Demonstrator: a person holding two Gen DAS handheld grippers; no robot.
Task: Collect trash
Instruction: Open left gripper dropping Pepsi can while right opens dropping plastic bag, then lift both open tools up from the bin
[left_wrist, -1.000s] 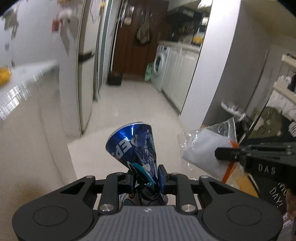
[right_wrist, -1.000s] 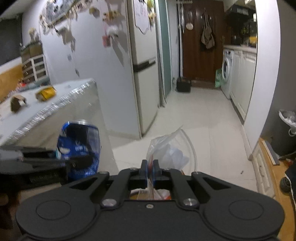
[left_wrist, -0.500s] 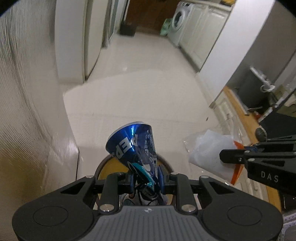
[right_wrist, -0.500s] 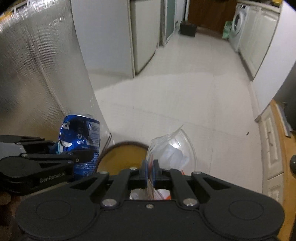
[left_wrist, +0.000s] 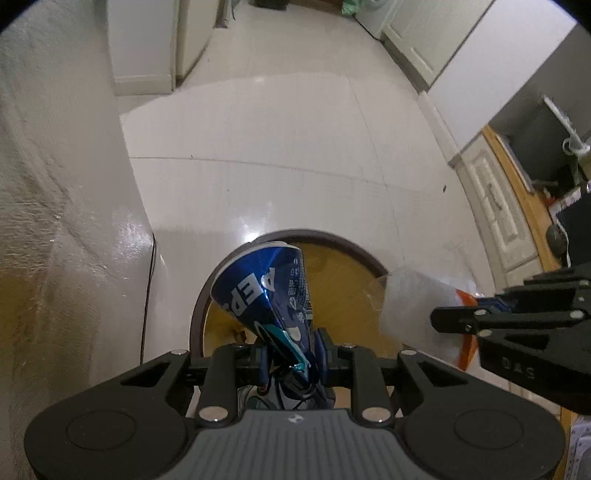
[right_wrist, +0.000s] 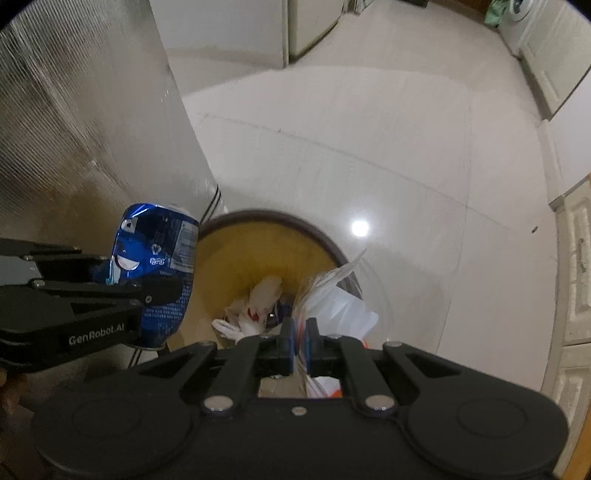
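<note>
My left gripper (left_wrist: 291, 350) is shut on a crushed blue soda can (left_wrist: 264, 291), pinched at its flattened end. The can hangs over the near left rim of a round bin (left_wrist: 332, 243) with a dark rim and yellow inside. In the right wrist view my right gripper (right_wrist: 299, 339) is shut on a clear plastic bag (right_wrist: 340, 306) with white and orange contents, held over the bin (right_wrist: 266, 218). Crumpled white trash (right_wrist: 258, 306) lies in the bin's bottom. The left gripper (right_wrist: 147, 291) and the blue can (right_wrist: 155, 254) show at the left of that view.
A tall pale counter side (left_wrist: 55, 184) stands close on the left of the bin, with a dark cord (left_wrist: 147, 291) running down beside it. White glossy floor tiles (left_wrist: 277, 129) stretch ahead. White cabinets (right_wrist: 576, 277) and a wooden edge (left_wrist: 509, 173) are on the right.
Both grippers have dropped and tipped downward, from facing the hallway to looking into the bin. The can and the bag stay gripped and now hang over the bin's opening.
</note>
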